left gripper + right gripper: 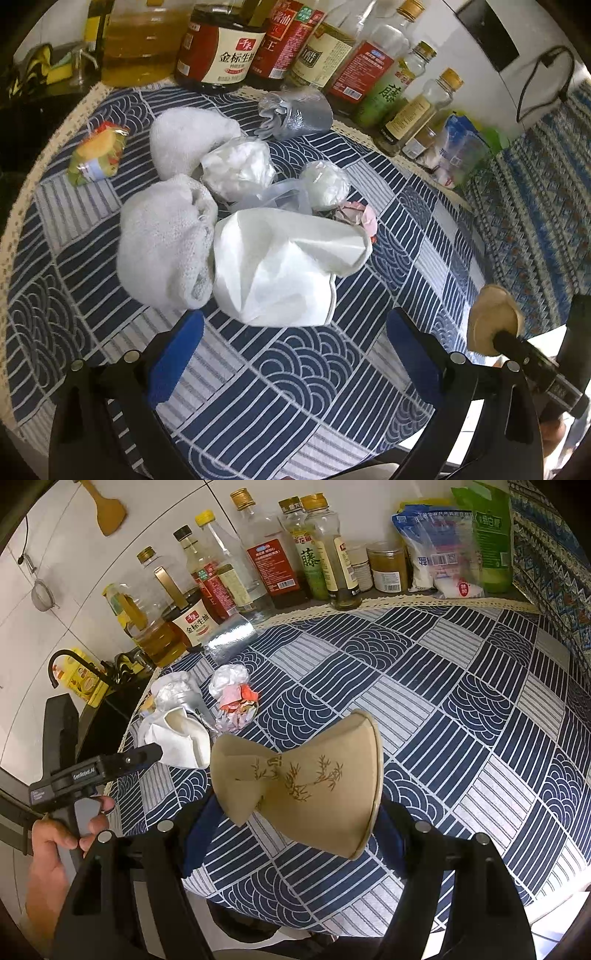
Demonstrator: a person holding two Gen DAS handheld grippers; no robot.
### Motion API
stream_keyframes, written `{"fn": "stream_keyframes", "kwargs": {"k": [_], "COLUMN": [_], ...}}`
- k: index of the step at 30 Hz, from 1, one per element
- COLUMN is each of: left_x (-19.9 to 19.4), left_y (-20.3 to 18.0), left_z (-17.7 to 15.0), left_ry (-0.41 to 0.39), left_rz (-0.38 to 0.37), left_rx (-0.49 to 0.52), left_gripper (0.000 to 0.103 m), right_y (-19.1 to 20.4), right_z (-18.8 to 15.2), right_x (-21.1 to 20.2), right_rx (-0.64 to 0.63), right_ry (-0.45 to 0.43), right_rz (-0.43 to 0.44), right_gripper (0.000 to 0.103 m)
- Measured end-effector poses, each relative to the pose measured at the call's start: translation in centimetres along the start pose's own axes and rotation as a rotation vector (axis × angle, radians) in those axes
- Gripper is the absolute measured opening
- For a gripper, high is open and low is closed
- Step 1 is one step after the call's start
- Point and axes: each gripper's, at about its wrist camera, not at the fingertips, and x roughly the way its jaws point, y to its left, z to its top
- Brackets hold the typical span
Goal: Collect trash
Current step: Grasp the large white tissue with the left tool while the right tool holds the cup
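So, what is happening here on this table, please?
A person is collecting trash with a tool in each hand. The right tool is shut on a crushed tan paper cup, lifted off the blue patterned tablecloth. The left tool is open and empty, pointing at a pile of trash: a white paper bag, white cloths and small plastic bundles.

Right tongs [295, 812] gripping crushed paper cup [306, 775], apparently above patterned cloth [443, 701]
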Motion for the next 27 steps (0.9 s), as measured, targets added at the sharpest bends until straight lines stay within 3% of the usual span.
{"fn": "stream_keyframes", "kwargs": {"k": [5,11,22,27], "left_x": [0.8,1.4,3.0,3.1], "left_y": [-0.1,-0.1,-1.8,-1.8], "left_z": [0.2,0.8,1.7,1.7], "left_ry": [0.021,0.008,-0.013,-0.013], "left_rz": [-0.031,-0.015,0.127,0.112], "left_rx": [-0.013,-0.015,0.152,0.151], "left_gripper": [0.096,0.096,0.096,0.095], "right_y": [-0.3,-0.5,-0.6,-0.7], "right_z": [0.2,0.2,0.3,0.3], "right_x": [0.0,0.3,0.4,0.4], "right_rx": [0.002,0.004,-0.003,0.002], "right_ry": [0.001,0.010,0.010,0.010], "right_rz": [0.000,0.006,0.010,0.011], "right_gripper": [0.073,0.074,0.074,0.074]}}
